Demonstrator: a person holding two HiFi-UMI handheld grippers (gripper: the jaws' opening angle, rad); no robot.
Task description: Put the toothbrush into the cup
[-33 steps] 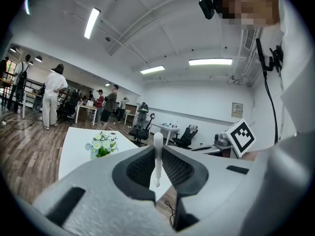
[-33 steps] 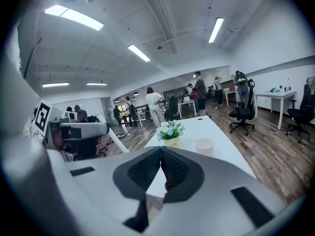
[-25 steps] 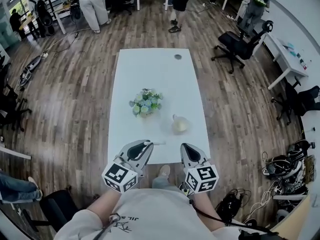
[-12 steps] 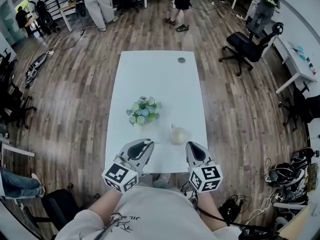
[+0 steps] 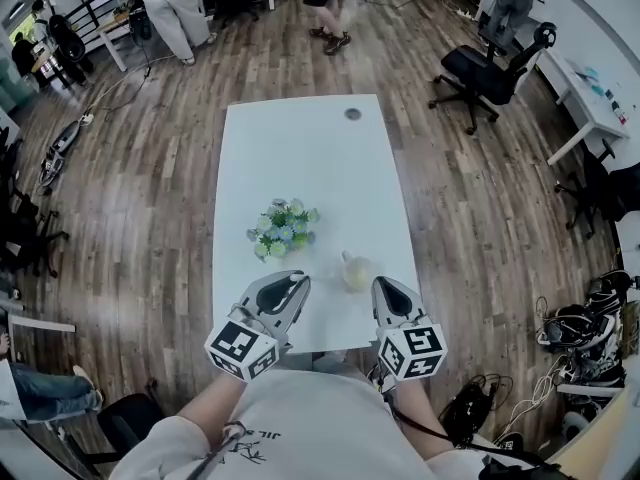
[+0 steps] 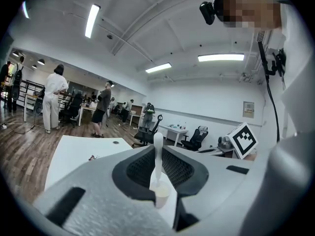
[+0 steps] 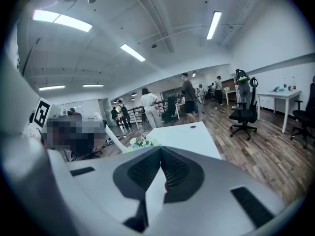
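My left gripper is shut on a white toothbrush, which stands upright between its jaws in the left gripper view. A pale translucent cup stands on the white table near its front edge, just right of the left gripper's tips. In the left gripper view the cup shows low in the gap under the brush. My right gripper hovers just below and right of the cup. Its jaw tips meet, with nothing between them.
A small flower bouquet sits on the table, left of the cup and ahead of the left gripper. A round grommet marks the table's far end. Office chairs and standing people are beyond, and cables and bags lie on the floor at right.
Both grippers have moved forward over the table's front edge, so the cup now lies closer to their tips. The toothbrush stays in the left gripper.
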